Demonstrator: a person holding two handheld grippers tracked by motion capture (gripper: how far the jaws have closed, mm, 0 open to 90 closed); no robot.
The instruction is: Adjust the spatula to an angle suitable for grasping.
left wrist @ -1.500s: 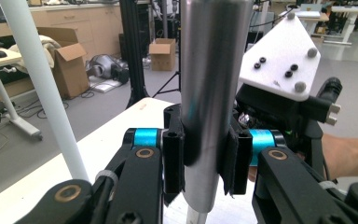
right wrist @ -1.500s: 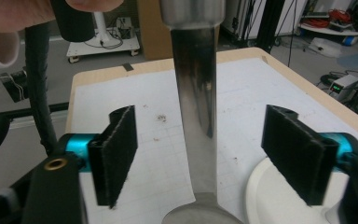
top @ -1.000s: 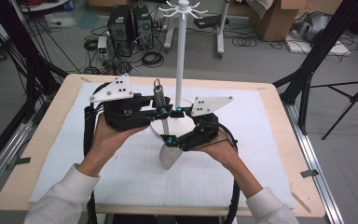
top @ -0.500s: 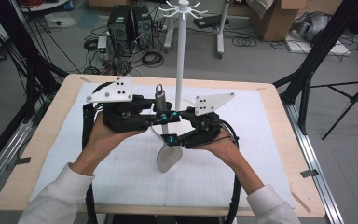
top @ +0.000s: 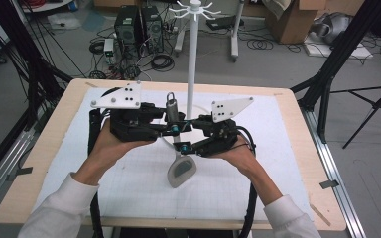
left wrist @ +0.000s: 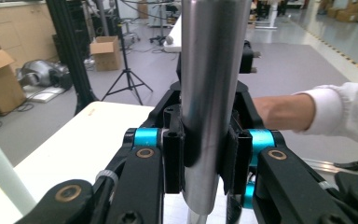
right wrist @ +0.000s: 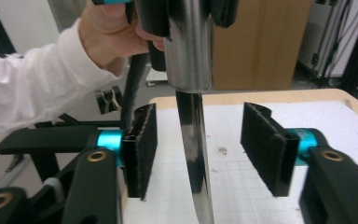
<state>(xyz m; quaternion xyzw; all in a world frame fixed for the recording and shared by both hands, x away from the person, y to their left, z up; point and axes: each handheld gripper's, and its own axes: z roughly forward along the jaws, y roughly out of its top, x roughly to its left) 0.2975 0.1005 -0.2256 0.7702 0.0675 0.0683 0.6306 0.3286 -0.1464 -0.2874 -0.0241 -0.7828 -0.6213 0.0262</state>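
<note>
A metal utensil hangs upright over the white mat: a thick steel handle [top: 170,106] with a ring on top, a thin shaft, and a grey spoon-like head [top: 181,171] just above the table. My left gripper [top: 171,127] comes in from the left and is shut on the handle [left wrist: 212,93], pads pressing both sides [left wrist: 205,156]. My right gripper [top: 182,141] stands lower, its jaws either side of the thin shaft [right wrist: 196,154]. Those jaws have just been closing, and the pads [right wrist: 140,149] stand clear of the shaft, with my right gripper [right wrist: 203,149] still open.
A white hook stand [top: 192,59] rises just behind the grippers, its round base on the mat near the far edge. The white mat [top: 258,183] covers most of the wooden table [top: 44,163]. Cables, computer towers and boxes lie on the floor beyond.
Both hands keep their place. The utensil stays upright in the left gripper; its head sits slightly lower in the high view. The right gripper's jaws stand a little closer about the shaft.
</note>
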